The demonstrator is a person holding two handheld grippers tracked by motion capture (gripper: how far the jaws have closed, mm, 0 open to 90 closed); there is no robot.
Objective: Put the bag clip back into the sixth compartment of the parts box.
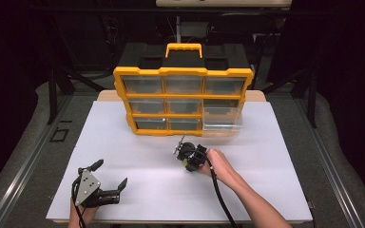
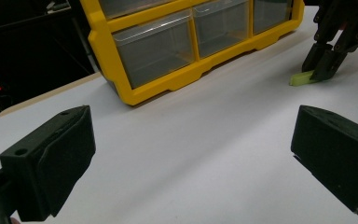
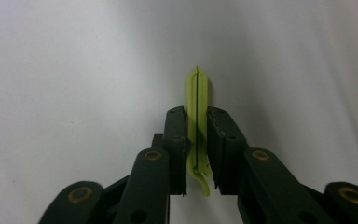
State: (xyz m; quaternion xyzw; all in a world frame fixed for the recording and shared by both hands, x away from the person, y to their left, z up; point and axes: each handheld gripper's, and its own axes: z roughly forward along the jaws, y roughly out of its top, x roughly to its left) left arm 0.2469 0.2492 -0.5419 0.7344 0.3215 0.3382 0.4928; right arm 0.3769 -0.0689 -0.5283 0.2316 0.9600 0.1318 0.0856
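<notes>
My right gripper (image 3: pixel 197 116) is shut on a thin yellow-green plastic piece (image 3: pixel 197 93) that stands on edge between the pads, just over the white tabletop (image 3: pixel 74 70). In the high view the right gripper (image 1: pixel 184 154) points down at the table's middle, in front of the organizer. The left gripper view catches it (image 2: pixel 324 65) with the piece (image 2: pixel 303 79) touching the board. My left gripper (image 1: pixel 111 172) rests near the front left edge, jaws wide apart (image 2: pixel 186 154) with nothing between them.
A yellow-framed organizer (image 1: pixel 183 97) with clear drawers and a black back stands upright at the far middle of the white board (image 1: pixel 275 180). Its lower right drawer (image 1: pixel 222 124) is pulled out. Dark floor and frame rails surround the table.
</notes>
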